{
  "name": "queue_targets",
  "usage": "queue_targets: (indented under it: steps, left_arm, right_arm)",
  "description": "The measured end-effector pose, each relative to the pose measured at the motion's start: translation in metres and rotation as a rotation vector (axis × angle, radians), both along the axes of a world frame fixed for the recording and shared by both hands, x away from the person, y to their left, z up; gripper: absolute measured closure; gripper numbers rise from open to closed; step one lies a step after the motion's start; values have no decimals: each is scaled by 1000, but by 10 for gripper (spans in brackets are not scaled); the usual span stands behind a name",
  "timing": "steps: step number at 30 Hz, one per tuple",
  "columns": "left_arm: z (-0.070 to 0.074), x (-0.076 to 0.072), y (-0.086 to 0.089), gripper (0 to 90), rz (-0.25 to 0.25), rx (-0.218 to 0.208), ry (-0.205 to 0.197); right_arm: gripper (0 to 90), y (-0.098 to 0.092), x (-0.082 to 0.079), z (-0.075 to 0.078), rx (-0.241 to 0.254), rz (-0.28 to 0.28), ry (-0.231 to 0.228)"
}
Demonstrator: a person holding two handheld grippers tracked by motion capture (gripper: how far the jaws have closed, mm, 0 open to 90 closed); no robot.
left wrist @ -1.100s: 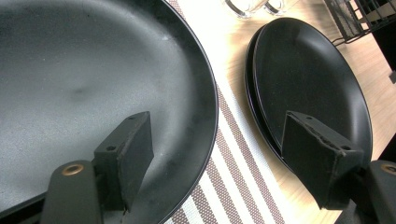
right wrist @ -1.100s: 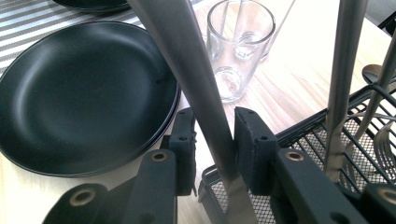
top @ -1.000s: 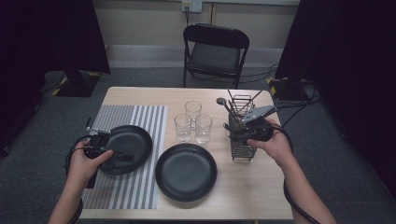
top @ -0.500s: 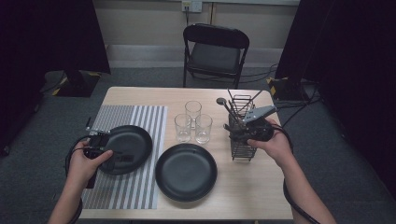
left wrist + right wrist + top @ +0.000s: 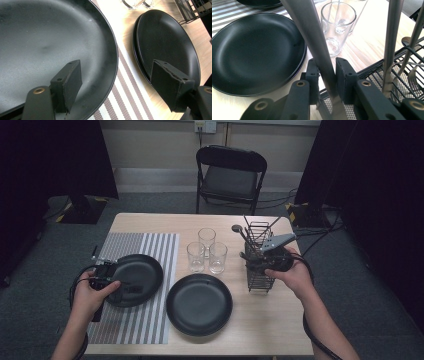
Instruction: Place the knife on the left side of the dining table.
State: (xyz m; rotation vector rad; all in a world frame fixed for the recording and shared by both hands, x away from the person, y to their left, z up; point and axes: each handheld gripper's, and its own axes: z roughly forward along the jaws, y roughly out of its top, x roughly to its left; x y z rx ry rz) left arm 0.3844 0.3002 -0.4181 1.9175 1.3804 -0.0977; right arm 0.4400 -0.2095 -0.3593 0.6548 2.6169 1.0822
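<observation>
My right gripper (image 5: 327, 66) reaches into a black wire cutlery caddy (image 5: 260, 276) at the table's right side. Its two pads are shut on the flat steel handle of a utensil (image 5: 312, 32) that stands in the caddy; which utensil it is I cannot tell. More steel handles (image 5: 390, 37) stand beside it. In the high view the right gripper (image 5: 255, 261) sits at the caddy's near top edge. My left gripper (image 5: 117, 75) is open, and the rim of a black plate (image 5: 50, 37) on the striped placemat (image 5: 145, 320) lies between its jaws. The left gripper (image 5: 117, 284) holds nothing.
A second black plate (image 5: 200, 304) lies on the bare wood in the middle, stacked on another. Three clear glasses (image 5: 207, 251) stand behind it, left of the caddy. A black folding chair (image 5: 230, 175) stands beyond the table's far edge (image 5: 200, 216).
</observation>
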Motion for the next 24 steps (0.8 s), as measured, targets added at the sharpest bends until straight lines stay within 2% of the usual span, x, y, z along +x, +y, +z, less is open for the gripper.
queue_targets:
  steps: [3,6,7,8,11,19,24]
  left_arm:
    - [0,0,0,249,7,-5,3]
    - [1,0,1,250,-3,14,-9]
    - [1,0,0,250,-3,14,-8]
    - [0,0,-1,250,1,-4,0]
    - [0,0,-1,249,-5,3,1]
    - [-1,0,-1,250,-3,11,1]
    - [-2,1,-2,250,-5,1,5]
  right_arm:
    - [740,-1,0,1,4,-5,-3]
    - [740,-3,0,1,16,-13,-5]
    - [742,-3,0,2,19,-16,-4]
    - [747,-4,0,2,23,-16,-7]
    - [754,-5,-1,4,32,-23,-10]
    - [767,-6,-1,3,28,-49,-30]
    - [774,-8,-1,5,31,-61,-44]
